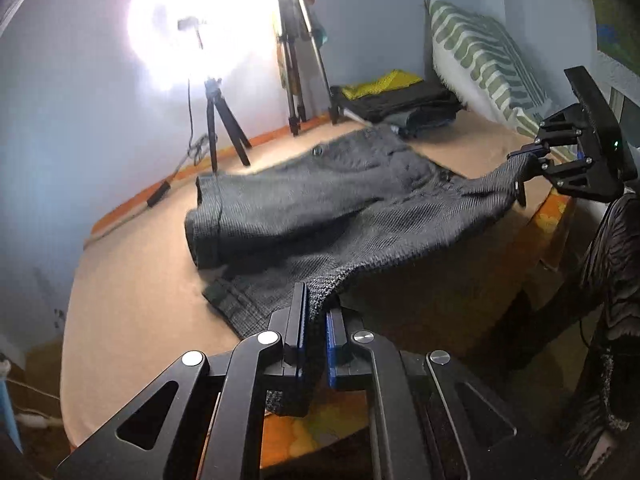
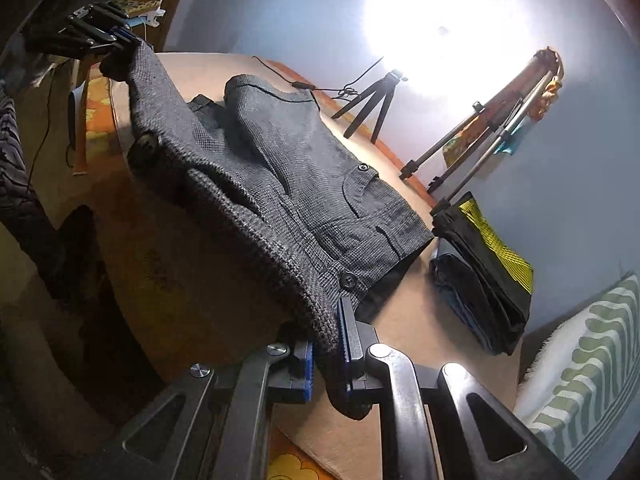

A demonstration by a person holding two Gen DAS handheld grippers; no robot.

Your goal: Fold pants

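left gripper – clamped on grey woven pants edge | right gripper – clamped on waistband | pants half-lifted off tan bed

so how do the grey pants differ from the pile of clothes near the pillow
The grey pants lie spread out, their near edge lifted off the bed by the left claw and right claw; the pile of clothes is folded, stacked and untouched. The pants are one grey weave; the pile mixes black, yellow and blue. Both rest on the bed.
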